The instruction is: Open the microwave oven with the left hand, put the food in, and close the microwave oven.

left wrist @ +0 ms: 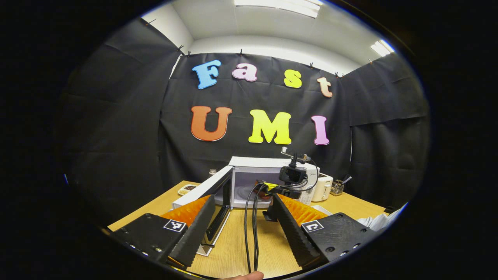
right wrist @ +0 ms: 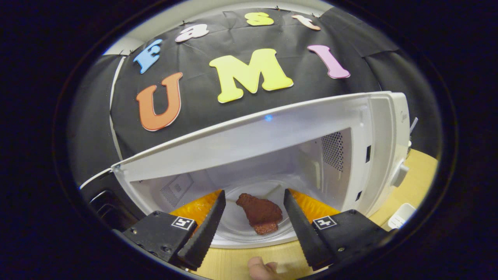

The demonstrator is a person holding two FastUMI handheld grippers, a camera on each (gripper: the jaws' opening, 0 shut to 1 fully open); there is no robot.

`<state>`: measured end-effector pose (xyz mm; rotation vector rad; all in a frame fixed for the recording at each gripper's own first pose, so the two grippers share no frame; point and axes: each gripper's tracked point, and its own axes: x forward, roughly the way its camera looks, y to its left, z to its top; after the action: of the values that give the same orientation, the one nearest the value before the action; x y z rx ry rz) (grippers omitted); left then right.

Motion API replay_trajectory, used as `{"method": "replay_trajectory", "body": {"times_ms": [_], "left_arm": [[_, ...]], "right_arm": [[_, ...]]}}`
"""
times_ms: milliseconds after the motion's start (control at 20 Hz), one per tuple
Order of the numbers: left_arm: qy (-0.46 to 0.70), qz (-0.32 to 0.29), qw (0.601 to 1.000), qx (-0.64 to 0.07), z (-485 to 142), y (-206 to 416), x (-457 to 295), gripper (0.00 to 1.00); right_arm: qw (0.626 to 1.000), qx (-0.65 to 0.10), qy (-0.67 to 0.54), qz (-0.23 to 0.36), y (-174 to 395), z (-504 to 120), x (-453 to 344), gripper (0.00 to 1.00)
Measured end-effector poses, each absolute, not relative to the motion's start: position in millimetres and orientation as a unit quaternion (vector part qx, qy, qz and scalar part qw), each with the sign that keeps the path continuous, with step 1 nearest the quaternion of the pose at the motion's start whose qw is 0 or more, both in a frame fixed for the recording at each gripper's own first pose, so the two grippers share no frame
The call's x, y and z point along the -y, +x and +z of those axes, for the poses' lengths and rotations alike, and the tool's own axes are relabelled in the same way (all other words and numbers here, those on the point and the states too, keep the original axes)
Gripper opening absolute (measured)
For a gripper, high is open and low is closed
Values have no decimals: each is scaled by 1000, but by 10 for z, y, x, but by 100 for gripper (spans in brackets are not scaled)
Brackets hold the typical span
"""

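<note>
The white microwave (left wrist: 268, 162) stands at the back of the wooden table, its door (left wrist: 202, 190) swung wide to the left. My left gripper (left wrist: 243, 196) is open and holds nothing, hanging back in front of the door. The right gripper (left wrist: 278, 190), with its camera on top, reaches into the oven's mouth. In the right gripper view the food (right wrist: 260, 213), a dark red-brown piece, lies on the glass turntable (right wrist: 233, 232) inside the cavity. My right gripper (right wrist: 254, 192) is open, its fingers standing on either side of the food and apart from it.
A white toaster (left wrist: 323, 186) and a utensil holder (left wrist: 337, 187) stand right of the microwave. A small dish (left wrist: 188, 189) and a bottle (left wrist: 212, 171) sit behind the door. Black cables (left wrist: 251, 233) trail across the table (left wrist: 233, 249). A white tray (right wrist: 402, 216) lies at the right.
</note>
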<state>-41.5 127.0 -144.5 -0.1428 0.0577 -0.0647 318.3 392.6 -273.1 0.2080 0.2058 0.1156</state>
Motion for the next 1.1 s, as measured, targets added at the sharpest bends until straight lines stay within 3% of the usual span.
{"method": "replay_trajectory", "body": {"times_ms": [350,650,950,1000,1050,1100], "left_arm": [[-60,-11,997,-38,-1437,-587,-1427,92],[-50,32,997,-52,-1504,-695,-1734,92],[-52,64,995,-56,-1653,-764,-2064,92],[-57,71,994,-55,-1676,-745,-2151,77],[-62,75,994,-59,-1727,-738,-2187,75],[-70,70,993,-64,-1782,-715,-2203,53]], "right_arm": [[988,-98,52,111,2367,-2419,-3693,96],[989,-47,17,140,1453,-1881,-3276,96],[994,-12,-25,109,796,-1475,-2587,95],[993,-12,-23,112,711,-1420,-2516,96],[993,-14,-21,112,644,-1388,-2436,96],[994,-12,-19,111,581,-1352,-2346,95]]}}
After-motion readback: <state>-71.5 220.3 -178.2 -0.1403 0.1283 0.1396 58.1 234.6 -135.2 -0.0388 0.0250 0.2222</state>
